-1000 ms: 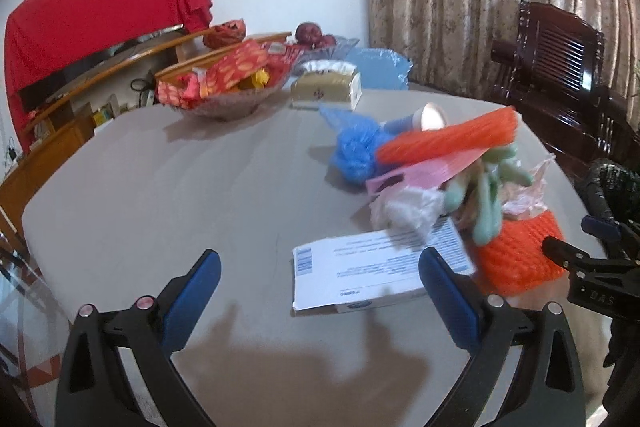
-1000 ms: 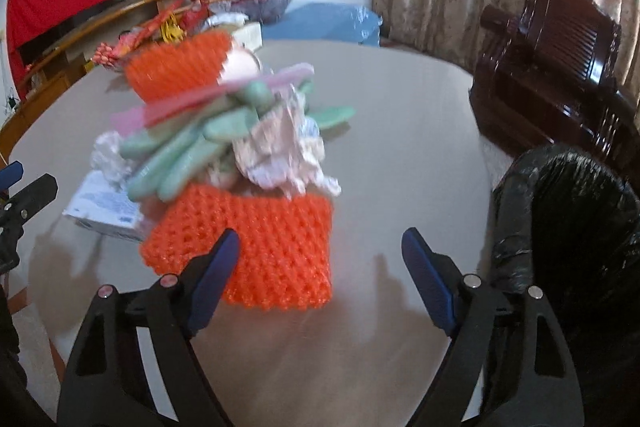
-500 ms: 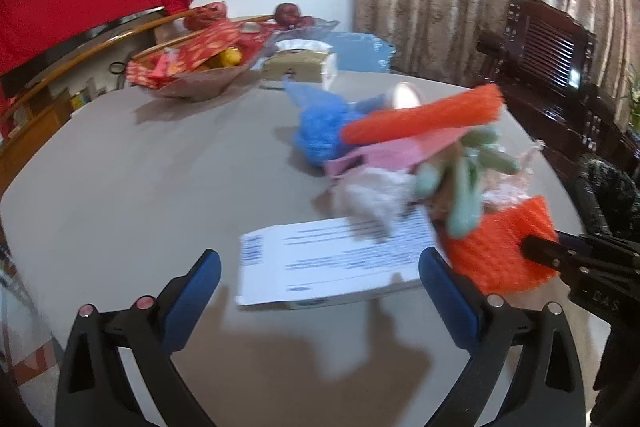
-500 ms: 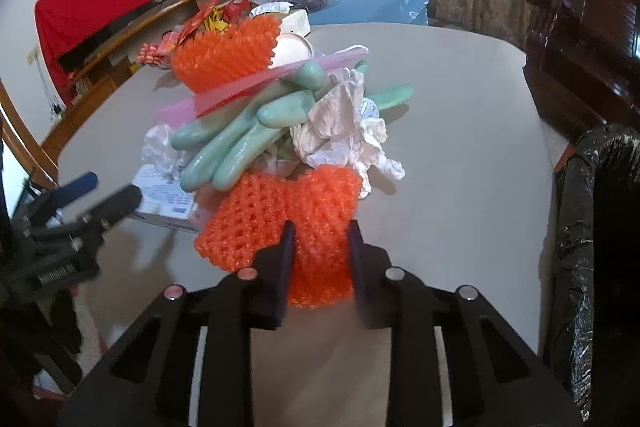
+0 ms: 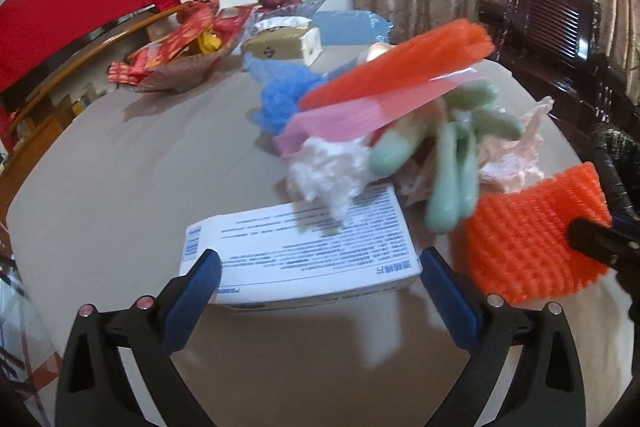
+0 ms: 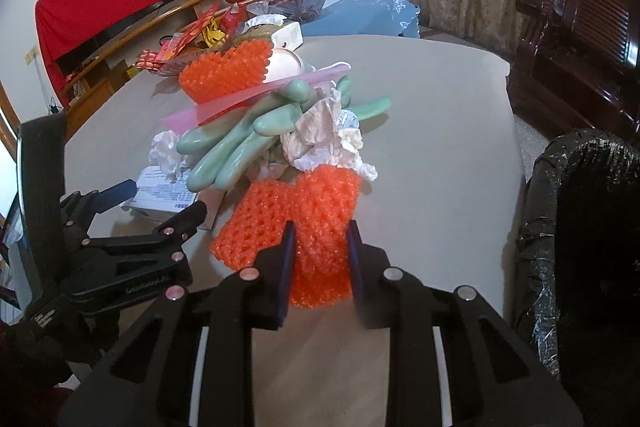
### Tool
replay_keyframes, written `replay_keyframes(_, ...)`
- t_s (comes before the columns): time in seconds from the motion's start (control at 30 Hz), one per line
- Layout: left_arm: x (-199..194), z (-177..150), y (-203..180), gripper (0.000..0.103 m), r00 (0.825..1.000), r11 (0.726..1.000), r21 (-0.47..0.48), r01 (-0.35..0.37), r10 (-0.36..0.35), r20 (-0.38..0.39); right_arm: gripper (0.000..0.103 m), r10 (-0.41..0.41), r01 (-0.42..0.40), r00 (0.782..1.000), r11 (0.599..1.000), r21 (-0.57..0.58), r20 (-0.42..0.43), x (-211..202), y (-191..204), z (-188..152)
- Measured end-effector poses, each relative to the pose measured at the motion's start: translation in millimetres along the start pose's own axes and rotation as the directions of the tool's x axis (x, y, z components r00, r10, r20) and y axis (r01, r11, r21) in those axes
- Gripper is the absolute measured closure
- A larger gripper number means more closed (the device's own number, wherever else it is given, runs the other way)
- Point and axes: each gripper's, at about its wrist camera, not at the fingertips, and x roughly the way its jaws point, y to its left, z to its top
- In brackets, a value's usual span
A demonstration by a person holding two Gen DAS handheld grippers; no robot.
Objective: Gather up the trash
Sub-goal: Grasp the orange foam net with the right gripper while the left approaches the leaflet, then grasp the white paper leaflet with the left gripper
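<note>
Now the right gripper [image 6: 320, 243] pinches the orange foam net sleeve [image 6: 316, 227]; the left gripper [image 5: 320, 279] gapes around a white printed cardboard box [image 5: 304, 247], green rubber gloves [image 6: 248, 143] heaped behind.

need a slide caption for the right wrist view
Right hand-held gripper clamped on an orange foam net at the near edge of a trash pile, with a black bin bag beside the table.

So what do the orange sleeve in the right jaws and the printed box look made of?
Orange sleeve: soft foam netting, matte; its open mesh bunches where it is squeezed. Printed box: thin white card, probably smooth; crisp folded edges and small print.
</note>
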Motion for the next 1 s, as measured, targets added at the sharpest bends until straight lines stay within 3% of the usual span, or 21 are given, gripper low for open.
replay_keyframes(0.2, -6.2, -7.8, 30.6, 0.006, 0.999, 0.998, -0.047, -0.035, 0.033, -0.039, 0.079, 0.004, -0.004, 1.0, 1.0, -0.005, -0.005, 2.9, 2.0, -0.1)
replay_keyframes(0.4, -13.0, -20.1, 69.5, 0.006, 0.99, 0.984, -0.113, -0.136, 0.13, -0.055, 0.079, 0.009, -0.009, 1.0, 1.0, -0.012, -0.011, 6.3, 4.5, -0.5)
replay_keyframes(0.63, -11.4, -7.4, 57.0, 0.006, 0.998, 0.986, -0.153, -0.059, 0.055, -0.025, 0.079, -0.005, 0.005, 1.0, 1.0, 0.005, 0.011, 2.4, -1.8, 6.2)
replay_keyframes(0.87, 15.1, 10.8, 49.5, 0.006, 0.988, 0.969, -0.194, -0.153, 0.15, -0.032, 0.079, -0.011, 0.011, 1.0, 1.0, 0.01, 0.001, 4.7, -3.7, 4.6)
replay_keyframes(1.0, 25.1, 12.1, 57.2, 0.006, 0.986, 0.961, -0.222, -0.167, 0.158, -0.058, 0.079, -0.009, 0.009, 1.0, 1.0, 0.01, -0.007, 8.5, -2.7, 4.7)
